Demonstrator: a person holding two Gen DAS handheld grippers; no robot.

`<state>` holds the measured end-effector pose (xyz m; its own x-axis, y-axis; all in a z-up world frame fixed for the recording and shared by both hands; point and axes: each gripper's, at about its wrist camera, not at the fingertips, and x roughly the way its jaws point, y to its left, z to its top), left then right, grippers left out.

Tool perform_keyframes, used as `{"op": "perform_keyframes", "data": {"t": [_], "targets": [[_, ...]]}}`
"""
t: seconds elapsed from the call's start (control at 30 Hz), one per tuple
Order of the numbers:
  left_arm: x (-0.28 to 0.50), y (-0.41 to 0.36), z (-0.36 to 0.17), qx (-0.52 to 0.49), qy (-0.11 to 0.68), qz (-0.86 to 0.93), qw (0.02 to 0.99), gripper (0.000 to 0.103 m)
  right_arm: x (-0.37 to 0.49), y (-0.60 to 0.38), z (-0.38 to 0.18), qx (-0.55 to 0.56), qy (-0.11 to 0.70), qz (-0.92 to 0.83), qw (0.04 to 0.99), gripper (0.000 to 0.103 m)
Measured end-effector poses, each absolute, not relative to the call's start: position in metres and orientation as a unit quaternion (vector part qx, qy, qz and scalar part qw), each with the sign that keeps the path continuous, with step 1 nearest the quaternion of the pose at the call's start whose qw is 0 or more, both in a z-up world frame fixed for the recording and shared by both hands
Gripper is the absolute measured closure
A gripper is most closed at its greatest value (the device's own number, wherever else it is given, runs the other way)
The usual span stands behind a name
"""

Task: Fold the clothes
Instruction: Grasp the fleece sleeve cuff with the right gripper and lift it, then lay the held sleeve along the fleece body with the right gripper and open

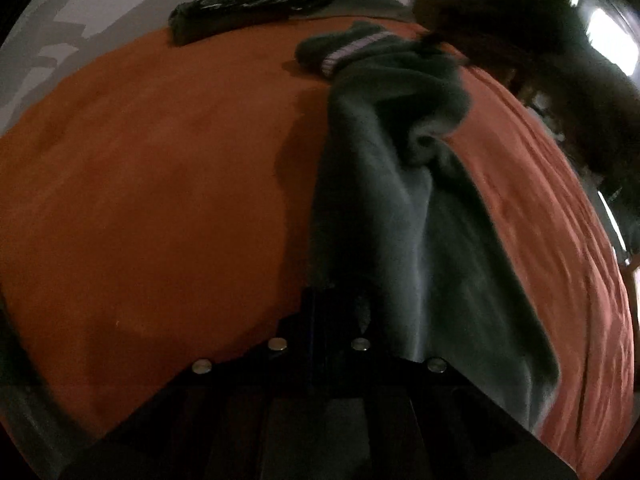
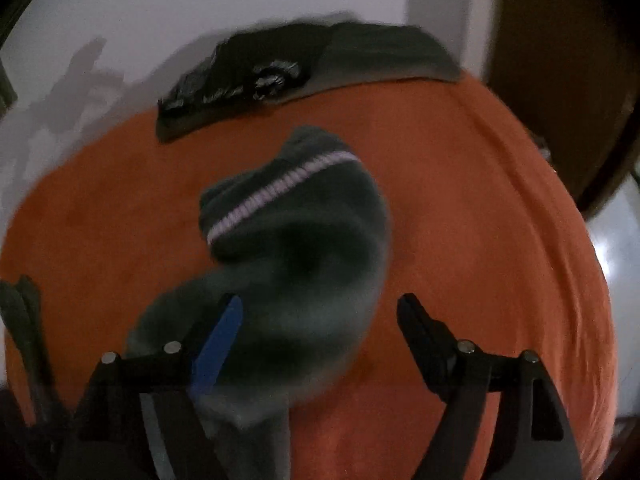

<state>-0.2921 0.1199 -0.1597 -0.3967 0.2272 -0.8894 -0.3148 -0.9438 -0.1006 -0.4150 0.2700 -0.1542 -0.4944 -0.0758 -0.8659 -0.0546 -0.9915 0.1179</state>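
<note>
1. Grey-green garment (image 1: pixel 384 216): a soft fleecy piece with a pale striped cuff (image 1: pixel 352 50), lying bunched and partly lifted on the orange bedcover (image 1: pixel 140 200).
2. Left gripper (image 1: pixel 320 312): its jaws are closing together on the near edge of the garment and pinching the cloth.
3. Right gripper (image 2: pixel 320 312): its jaws are standing wide apart above the garment (image 2: pixel 296 240), pressing on nothing; cloth is lying between and beneath them.
4. Progress: folding is looking barely begun on this piece; it is showing no flat fold and is needing spreading and smoothing first. A dark folded pile (image 1: pixel 248 4) is sitting at the far edge, well apart, seemingly finished.
5. Orientation: the long axis is running from the left gripper away toward the far edge, cuff end pointing farthest.
</note>
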Motion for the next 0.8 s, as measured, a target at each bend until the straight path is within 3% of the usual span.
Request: {"op": "perform_keyframes", "data": {"t": [0.1, 0.13, 0.17, 0.2, 0.27, 0.47, 0.63, 0.7, 0.73, 0.77, 0.8], "targets": [[-0.285, 0.11, -0.158, -0.527, 0.037, 0.833, 0.164, 0.1, -0.445, 0.271, -0.17, 0.517, -0.041, -0.854, -0.019, 0.024], [-0.285, 0.109, -0.158, -0.528, 0.033, 0.832, 0.165, 0.1, -0.45, 0.271, -0.175, 0.528, -0.036, -0.848, -0.022, 0.045], [-0.284, 0.108, -0.157, -0.526, 0.033, 0.834, 0.165, 0.1, -0.455, 0.272, -0.181, 0.539, -0.031, -0.842, -0.025, 0.102], [-0.282, 0.107, -0.156, -0.523, 0.034, 0.835, 0.165, 0.1, -0.456, 0.273, -0.179, 0.541, -0.044, -0.839, -0.024, 0.097], [-0.28, 0.118, -0.162, -0.521, 0.025, 0.837, 0.168, 0.1, -0.458, 0.272, -0.165, 0.527, -0.069, -0.847, -0.019, 0.099], [-0.266, 0.12, -0.154, -0.505, 0.027, 0.85, 0.146, 0.1, -0.48, 0.221, -0.034, 0.383, -0.04, -0.92, 0.073, 0.099], [-0.285, 0.066, -0.149, -0.488, -0.04, 0.87, 0.058, 0.101, -0.491, 0.183, 0.053, 0.256, -0.053, -0.962, 0.085, 0.097], [-0.297, 0.043, -0.155, -0.493, -0.075, 0.866, 0.035, 0.101, -0.516, 0.173, 0.047, 0.305, -0.048, -0.95, 0.041, 0.08], [-0.305, 0.035, -0.16, -0.502, -0.087, 0.86, 0.023, 0.101, -0.528, 0.172, 0.034, 0.356, -0.064, -0.931, 0.043, 0.052], [-0.314, 0.033, -0.163, -0.51, -0.098, 0.855, 0.014, 0.101, -0.539, 0.173, 0.017, 0.398, -0.087, -0.912, 0.051, 0.042], [-0.317, 0.025, -0.164, -0.516, -0.116, 0.849, 0.014, 0.101, -0.539, 0.176, 0.0, 0.422, -0.114, -0.897, 0.062, 0.043]]}}
